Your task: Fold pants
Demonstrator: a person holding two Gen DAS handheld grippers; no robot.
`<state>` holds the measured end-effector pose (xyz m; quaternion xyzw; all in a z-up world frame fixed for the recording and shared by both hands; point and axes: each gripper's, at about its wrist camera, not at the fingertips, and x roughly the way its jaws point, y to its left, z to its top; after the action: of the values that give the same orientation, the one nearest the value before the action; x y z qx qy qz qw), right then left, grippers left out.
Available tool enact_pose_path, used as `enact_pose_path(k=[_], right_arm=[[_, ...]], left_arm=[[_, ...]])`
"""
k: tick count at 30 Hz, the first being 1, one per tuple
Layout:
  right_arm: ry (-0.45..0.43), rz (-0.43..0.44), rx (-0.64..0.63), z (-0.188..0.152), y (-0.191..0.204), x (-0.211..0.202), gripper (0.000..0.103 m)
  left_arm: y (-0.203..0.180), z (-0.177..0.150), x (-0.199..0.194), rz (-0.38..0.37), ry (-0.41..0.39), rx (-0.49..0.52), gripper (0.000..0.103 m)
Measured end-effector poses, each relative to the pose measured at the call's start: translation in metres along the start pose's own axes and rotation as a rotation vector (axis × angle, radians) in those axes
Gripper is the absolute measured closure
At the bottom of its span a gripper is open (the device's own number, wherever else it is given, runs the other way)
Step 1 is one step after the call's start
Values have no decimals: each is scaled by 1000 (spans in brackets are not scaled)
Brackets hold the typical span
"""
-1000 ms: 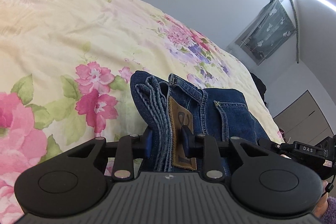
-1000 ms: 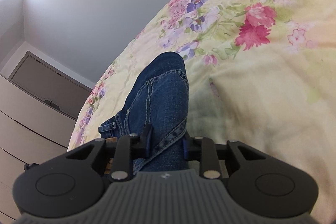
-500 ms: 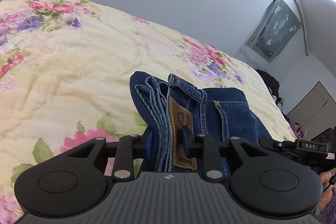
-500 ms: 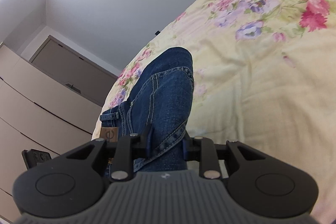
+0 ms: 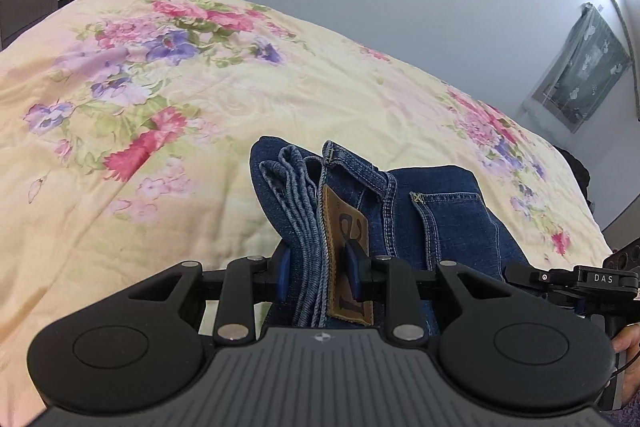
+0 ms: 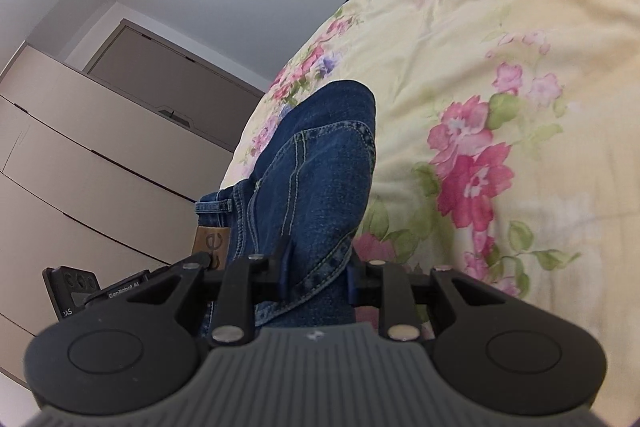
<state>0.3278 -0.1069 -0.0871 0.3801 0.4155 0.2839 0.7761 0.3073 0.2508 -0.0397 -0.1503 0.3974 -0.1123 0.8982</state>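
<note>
The left gripper (image 5: 319, 273) was clamped on the folded jeans (image 5: 404, 211) at the waistband; the right gripper (image 6: 318, 273) pinched their other end, above the floral quilt (image 5: 168, 163).

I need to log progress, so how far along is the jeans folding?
Done: the jeans are already doubled into a thick bundle. In hand: the left gripper clamps the waistband layers by the leather patch, the right gripper clamps the other end. Left: laying the bundle on the bedspread.
</note>
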Motion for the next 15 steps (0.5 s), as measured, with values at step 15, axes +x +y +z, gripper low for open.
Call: enact_pose_path(k=[15], right_arm=[[62, -99, -6, -14, -47, 70, 82]], left_arm=[[64, -37, 49, -32, 17, -74, 69]])
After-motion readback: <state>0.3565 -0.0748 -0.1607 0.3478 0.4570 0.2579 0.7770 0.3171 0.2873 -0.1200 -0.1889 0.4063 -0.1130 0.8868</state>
